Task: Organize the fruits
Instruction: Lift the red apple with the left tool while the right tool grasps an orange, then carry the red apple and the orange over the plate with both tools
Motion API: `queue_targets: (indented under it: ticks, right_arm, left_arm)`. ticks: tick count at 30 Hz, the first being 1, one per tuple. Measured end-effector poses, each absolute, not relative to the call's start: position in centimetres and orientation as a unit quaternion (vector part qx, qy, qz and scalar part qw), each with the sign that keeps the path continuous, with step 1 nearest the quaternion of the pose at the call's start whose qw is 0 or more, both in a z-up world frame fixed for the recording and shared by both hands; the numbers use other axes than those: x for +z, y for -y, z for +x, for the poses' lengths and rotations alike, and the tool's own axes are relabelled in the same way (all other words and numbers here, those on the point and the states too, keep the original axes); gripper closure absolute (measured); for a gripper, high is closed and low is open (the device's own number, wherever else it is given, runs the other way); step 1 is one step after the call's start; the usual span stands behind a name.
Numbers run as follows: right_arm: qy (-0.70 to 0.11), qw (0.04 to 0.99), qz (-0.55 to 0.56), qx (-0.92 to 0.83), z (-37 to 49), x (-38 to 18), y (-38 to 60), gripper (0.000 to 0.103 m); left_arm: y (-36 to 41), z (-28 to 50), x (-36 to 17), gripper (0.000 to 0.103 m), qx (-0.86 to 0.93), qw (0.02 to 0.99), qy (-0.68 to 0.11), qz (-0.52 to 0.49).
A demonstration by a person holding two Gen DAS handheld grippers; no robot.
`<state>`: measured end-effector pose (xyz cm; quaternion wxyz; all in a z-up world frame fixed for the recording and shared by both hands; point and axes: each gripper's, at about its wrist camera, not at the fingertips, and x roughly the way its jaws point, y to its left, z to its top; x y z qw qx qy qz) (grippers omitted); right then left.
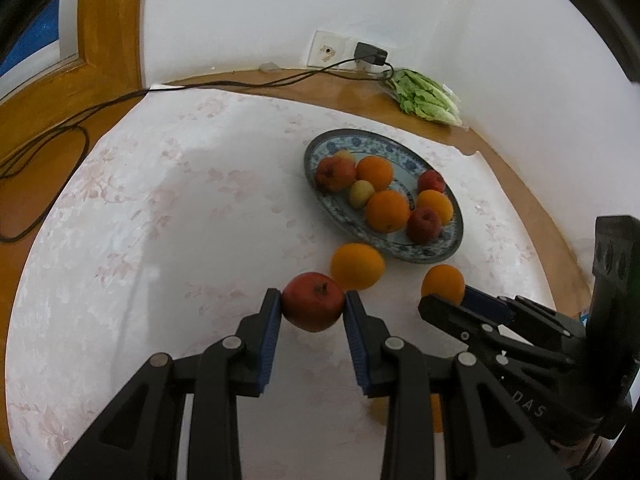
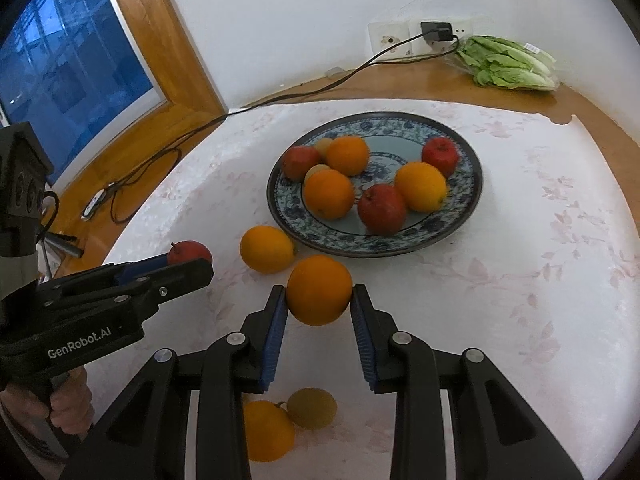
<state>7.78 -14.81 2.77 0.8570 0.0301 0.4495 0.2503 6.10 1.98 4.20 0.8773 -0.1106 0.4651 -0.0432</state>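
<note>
My left gripper (image 1: 313, 302) is shut on a red apple (image 1: 313, 307), held just above the white tablecloth. My right gripper (image 2: 319, 298) is shut on an orange (image 2: 319, 290) near the plate's front rim. The blue patterned plate (image 2: 468, 200) carries several oranges, red apples and small yellow fruits. A loose orange (image 2: 267, 249) lies on the cloth between the two grippers. In the left wrist view the right gripper (image 1: 450, 298) and its orange (image 1: 442, 282) sit at the right. In the right wrist view the left gripper (image 2: 188, 262) shows at the left. Another orange (image 2: 266, 430) and a yellowish fruit (image 2: 312, 407) lie below my right fingers.
A bagged lettuce (image 2: 506, 63) lies at the back by the wall socket (image 2: 390, 40). A black cable (image 2: 280, 98) runs from a plugged charger (image 2: 437, 32) across the wooden sill to the left. A window with a wooden frame (image 2: 160, 40) stands at the left. A hand (image 2: 66, 408) grips the left tool.
</note>
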Motion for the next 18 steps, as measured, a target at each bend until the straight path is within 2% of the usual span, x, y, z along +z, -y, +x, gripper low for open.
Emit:
queue_targets:
  ticks: [18]
  right_arm:
    - [-0.426,0.870,0.029,0.246,8.6,4.9,16.4,0.070]
  left_arm:
    - [0.4,8.9,6.0,0.070,-0.078,0.876,-0.465,-0.099]
